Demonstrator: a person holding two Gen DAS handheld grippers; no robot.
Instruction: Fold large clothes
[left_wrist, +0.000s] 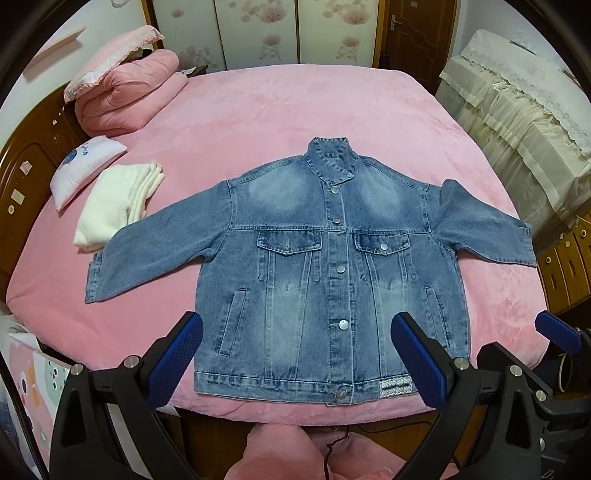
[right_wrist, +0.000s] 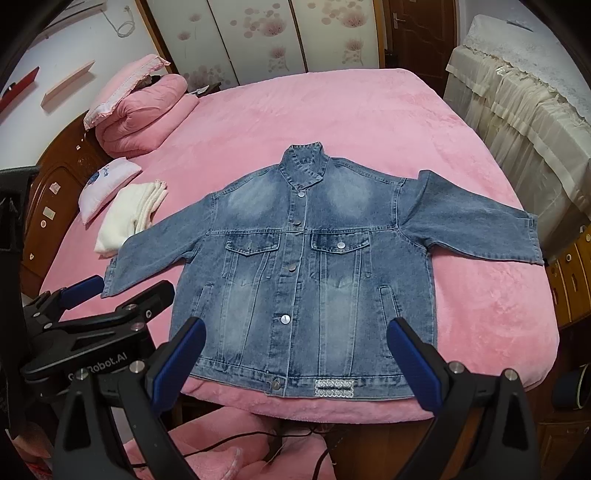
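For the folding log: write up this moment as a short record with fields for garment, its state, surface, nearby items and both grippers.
garment: denim jacket
state: spread flat, front up, buttoned, both sleeves out to the sides, unfolded
surface: pink bed cover
nearby: folded white cloth under the tip of one sleeve; small pillow beside the cloth; pink quilt at the headboard
left gripper: open, above the hem, holding nothing
right gripper: open, above the hem, holding nothing

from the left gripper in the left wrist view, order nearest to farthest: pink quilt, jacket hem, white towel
From the left gripper:
1. jacket hem, right between the fingers
2. white towel, left, mid-bed
3. pink quilt, far left by the headboard
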